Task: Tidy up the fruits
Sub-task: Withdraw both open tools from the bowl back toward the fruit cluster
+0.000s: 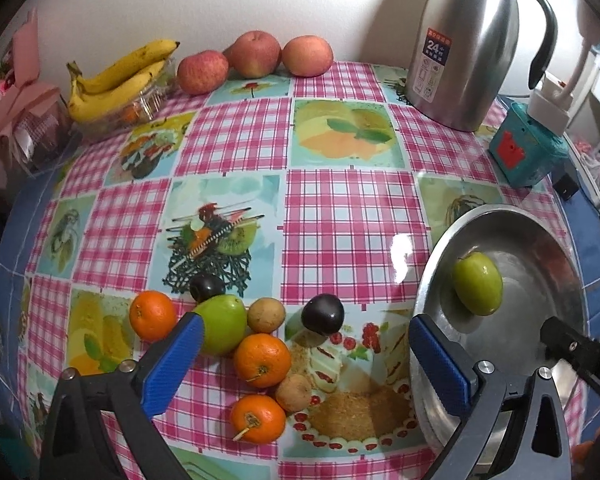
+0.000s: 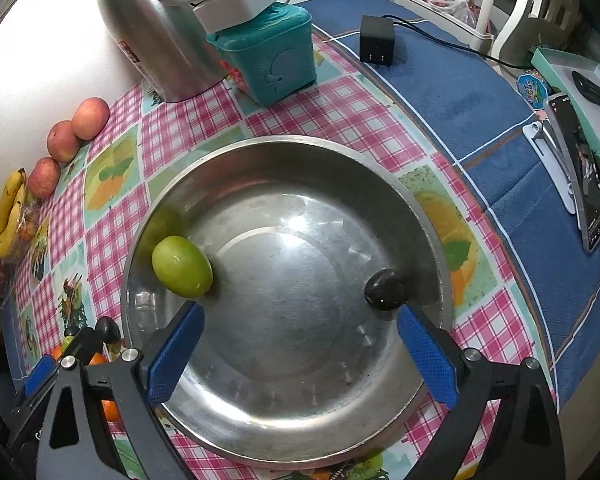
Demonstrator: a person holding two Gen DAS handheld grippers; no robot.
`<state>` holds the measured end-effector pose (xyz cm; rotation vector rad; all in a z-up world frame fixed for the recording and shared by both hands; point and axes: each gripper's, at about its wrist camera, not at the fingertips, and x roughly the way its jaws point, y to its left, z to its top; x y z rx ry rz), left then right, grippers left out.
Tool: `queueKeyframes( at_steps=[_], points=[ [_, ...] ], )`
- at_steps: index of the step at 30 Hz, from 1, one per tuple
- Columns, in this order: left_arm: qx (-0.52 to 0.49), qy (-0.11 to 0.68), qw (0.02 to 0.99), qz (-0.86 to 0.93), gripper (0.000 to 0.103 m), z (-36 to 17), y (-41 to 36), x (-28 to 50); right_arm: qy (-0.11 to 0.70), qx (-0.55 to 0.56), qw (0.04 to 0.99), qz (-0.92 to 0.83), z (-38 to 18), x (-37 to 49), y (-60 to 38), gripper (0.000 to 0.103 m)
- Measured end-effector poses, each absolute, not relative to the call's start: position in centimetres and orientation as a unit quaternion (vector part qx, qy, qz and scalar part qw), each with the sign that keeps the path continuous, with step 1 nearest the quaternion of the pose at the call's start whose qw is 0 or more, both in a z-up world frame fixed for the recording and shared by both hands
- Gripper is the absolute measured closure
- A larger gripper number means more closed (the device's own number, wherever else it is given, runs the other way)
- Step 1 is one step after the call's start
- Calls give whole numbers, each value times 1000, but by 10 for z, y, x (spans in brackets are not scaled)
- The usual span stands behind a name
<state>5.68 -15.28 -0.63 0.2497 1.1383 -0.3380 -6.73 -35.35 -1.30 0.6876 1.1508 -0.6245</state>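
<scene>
A steel bowl (image 2: 380, 168) sits on the checked tablecloth; it also shows at the right of the left wrist view (image 1: 540, 224). In it lie a green fruit (image 2: 182, 266), also seen in the left wrist view (image 1: 477, 283), and a dark plum (image 2: 384, 289). My right gripper (image 2: 298, 330) is open and empty above the bowl. My left gripper (image 1: 306, 344) is open and empty above a cluster of fruit: a green fruit (image 1: 222, 324), three oranges (image 1: 152, 315) (image 1: 262, 360) (image 1: 258, 418), two dark plums (image 1: 323, 314) (image 1: 207, 287) and two small brown fruits (image 1: 266, 314) (image 1: 294, 392).
Three apples (image 1: 256, 54) and bananas (image 1: 116, 80) in a clear tray lie at the back by the wall. A steel thermos (image 1: 468, 40), a teal box (image 1: 528, 152), a black adapter (image 2: 377, 45) and a phone on a stand (image 2: 580, 172) stand to the right.
</scene>
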Motion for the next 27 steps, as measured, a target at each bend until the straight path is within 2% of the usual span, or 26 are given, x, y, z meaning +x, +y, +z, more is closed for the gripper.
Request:
queueKeyframes(
  at_steps=[27],
  points=[
    [85, 501, 851, -133, 0, 16, -59, 57, 500, 262, 783, -260, 0, -55, -312, 6]
  ],
)
